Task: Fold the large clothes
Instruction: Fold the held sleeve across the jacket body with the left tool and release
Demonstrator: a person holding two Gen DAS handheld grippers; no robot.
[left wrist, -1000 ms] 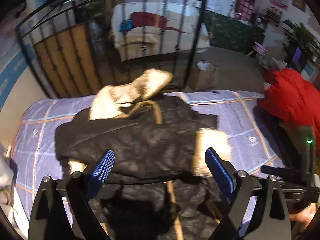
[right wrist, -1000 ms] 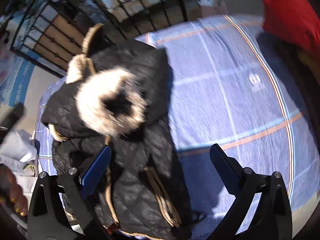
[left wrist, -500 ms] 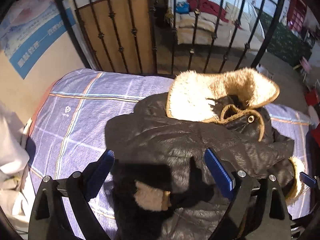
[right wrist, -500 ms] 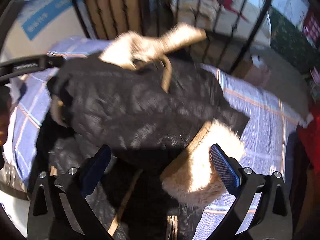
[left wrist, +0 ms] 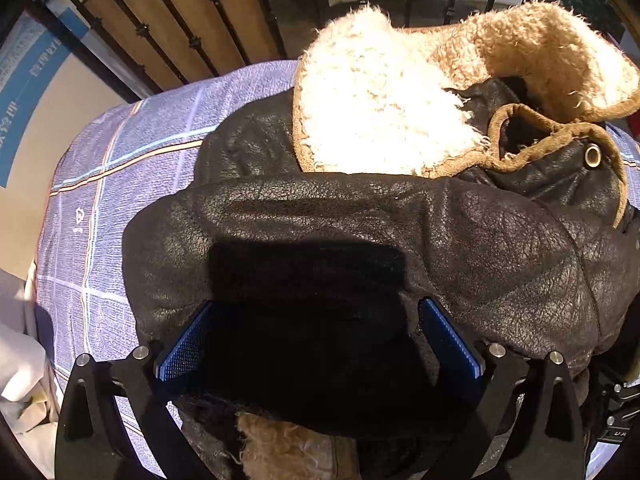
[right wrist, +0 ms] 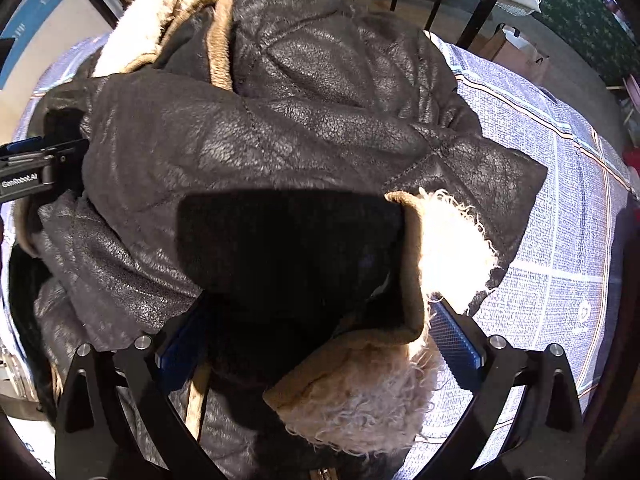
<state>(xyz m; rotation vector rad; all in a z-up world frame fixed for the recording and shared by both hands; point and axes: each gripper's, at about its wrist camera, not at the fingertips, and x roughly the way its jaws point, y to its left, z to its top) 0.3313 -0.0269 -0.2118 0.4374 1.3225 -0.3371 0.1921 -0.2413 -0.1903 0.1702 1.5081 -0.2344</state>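
Note:
A dark brown leather jacket (left wrist: 400, 224) with a cream fleece collar (left wrist: 372, 104) lies on the bed, both sleeves folded across its body. My left gripper (left wrist: 316, 340) is open, low over the folded sleeve near the shoulder, holding nothing. In the right wrist view the jacket (right wrist: 260, 120) fills the frame. My right gripper (right wrist: 316, 344) is open, its jaws either side of the fleece-lined cuff (right wrist: 448, 252) of the folded sleeve. The left gripper's fingertip (right wrist: 24, 148) shows at the jacket's left edge.
The jacket lies on a blue plaid sheet (left wrist: 92, 216), also seen in the right wrist view (right wrist: 560, 240). A black iron railing (left wrist: 168, 28) with wood panels stands behind the bed. White cloth (left wrist: 16, 360) lies at the left edge. A cardboard box (right wrist: 516, 52) sits beyond the railing.
Both grippers have moved down and closer to the jacket. The left came over the folded sleeve at the shoulder; the right came over the fleece cuff. Both stayed open.

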